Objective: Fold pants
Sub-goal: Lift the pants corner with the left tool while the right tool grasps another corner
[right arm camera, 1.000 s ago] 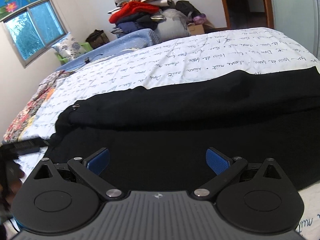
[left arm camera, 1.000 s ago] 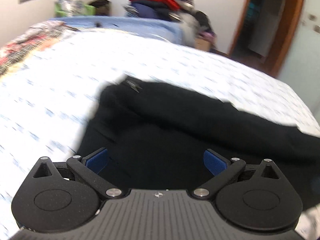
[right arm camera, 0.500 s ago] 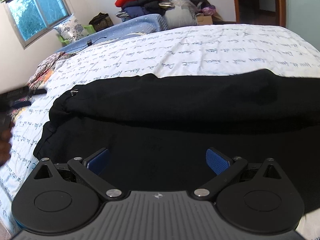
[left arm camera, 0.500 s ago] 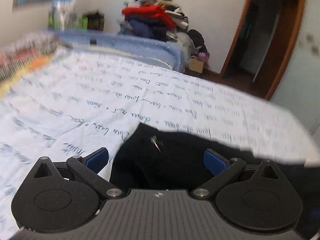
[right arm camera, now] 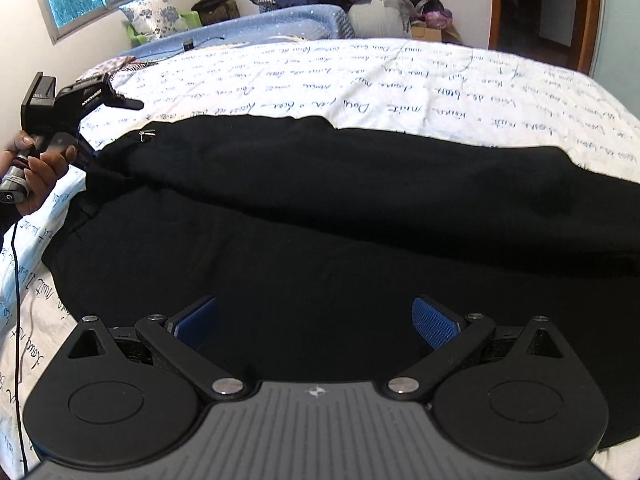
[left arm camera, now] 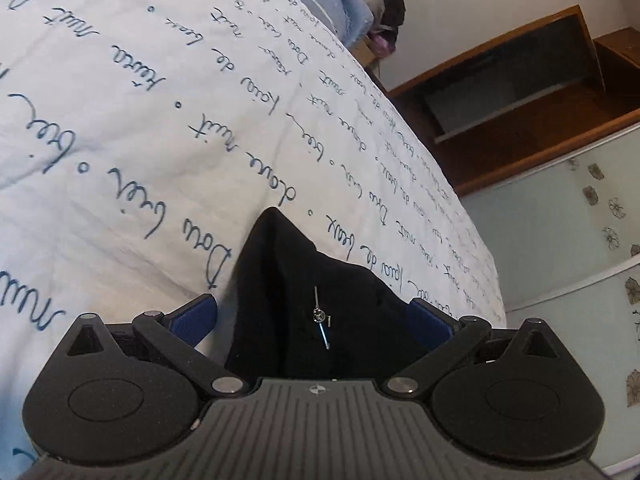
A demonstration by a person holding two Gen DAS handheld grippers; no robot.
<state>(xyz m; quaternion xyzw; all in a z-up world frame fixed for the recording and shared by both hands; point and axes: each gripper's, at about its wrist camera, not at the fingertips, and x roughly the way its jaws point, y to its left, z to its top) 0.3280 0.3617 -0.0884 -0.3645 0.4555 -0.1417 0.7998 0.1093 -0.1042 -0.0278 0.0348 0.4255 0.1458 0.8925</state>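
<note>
Only the right view shows the pants (right arm camera: 320, 216) full-length on the bed (right arm camera: 400, 68). The left claw (left arm camera: 316, 320), spread wide, straddles a corner at 12 o'clock; the right claw (right arm camera: 316, 320) gapes over them

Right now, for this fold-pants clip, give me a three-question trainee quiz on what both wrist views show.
1. True or false: the left gripper has its jaws wide apart around a corner of the black pants.
2. In the right wrist view, the right gripper is: A) shut on fabric, B) open over the pants, C) out of view.
3. Fill in: the pants lie on a white bedsheet printed with blue ____.

Key: 1 true; 2 B; 3 handwriting.
</note>
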